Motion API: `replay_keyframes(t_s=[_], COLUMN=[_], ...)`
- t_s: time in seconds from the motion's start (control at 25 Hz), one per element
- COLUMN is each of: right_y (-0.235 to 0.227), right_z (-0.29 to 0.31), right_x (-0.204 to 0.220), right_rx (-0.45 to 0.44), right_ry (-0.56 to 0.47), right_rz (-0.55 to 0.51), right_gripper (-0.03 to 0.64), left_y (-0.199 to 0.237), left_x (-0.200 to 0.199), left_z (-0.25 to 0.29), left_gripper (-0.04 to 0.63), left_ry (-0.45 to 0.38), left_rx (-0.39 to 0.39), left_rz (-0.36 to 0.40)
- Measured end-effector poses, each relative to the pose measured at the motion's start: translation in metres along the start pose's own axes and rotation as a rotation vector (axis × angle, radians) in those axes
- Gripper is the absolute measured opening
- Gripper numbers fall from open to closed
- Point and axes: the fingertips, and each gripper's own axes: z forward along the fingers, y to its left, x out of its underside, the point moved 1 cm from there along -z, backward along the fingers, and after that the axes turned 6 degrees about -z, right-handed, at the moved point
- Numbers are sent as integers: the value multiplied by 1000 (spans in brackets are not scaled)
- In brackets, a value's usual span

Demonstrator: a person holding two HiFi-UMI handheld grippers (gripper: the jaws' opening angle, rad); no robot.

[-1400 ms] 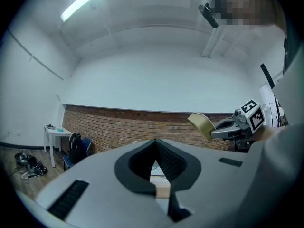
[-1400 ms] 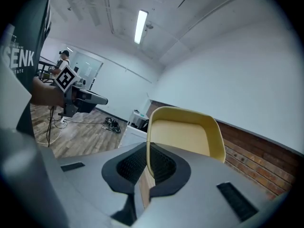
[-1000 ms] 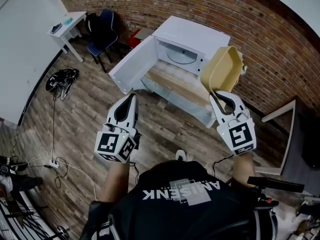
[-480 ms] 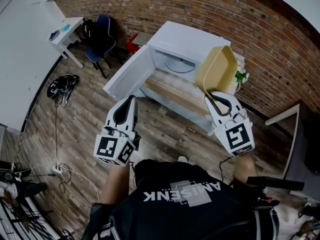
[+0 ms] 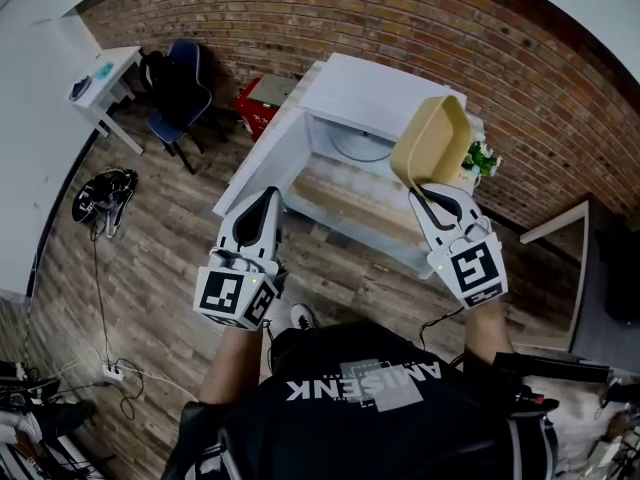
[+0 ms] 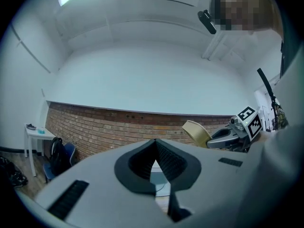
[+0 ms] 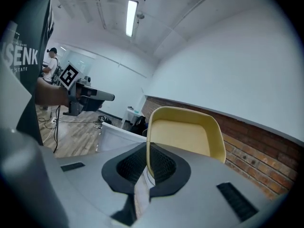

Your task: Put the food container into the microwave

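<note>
While the closed left gripper (image 5: 262,200) hangs empty, the right gripper (image 5: 428,193) pinches the yellow plastic food container (image 5: 432,140) by its rim, raised before the open white microwave (image 5: 375,93), apparently for loading.

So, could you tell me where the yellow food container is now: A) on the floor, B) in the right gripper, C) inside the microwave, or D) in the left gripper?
B: the right gripper is shut on the rim of the container, holding it up before the open microwave.
</note>
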Motion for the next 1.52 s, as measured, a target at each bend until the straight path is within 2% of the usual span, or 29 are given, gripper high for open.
replay_keyframes(t_s=[0.48,0.64,0.88,1.04,1.28,1.52], right_y=[14,25,50,63,78,86], right_z=[76,96,125,146,174,202], right_x=[-15,-13,-14,-5,20,58], right_rx=[25,30,25,-24,-116,-240], right_ry=[82,107,137,158,179,238], right_rz=[12,43,35,35,27,-37], right_gripper=[48,48,48,48,48,48], left_y=[77,89,112,123,132,127], left_x=[10,15,20,21,35,45], left_z=[35,42,43,48,62,86], left_gripper=[12,12,12,12,12,12], left_ry=[44,70,77,86,109,117], left_rx=[116,162,202,219,195,176], left_rz=[-51,-46,-57,-73,-61,-45])
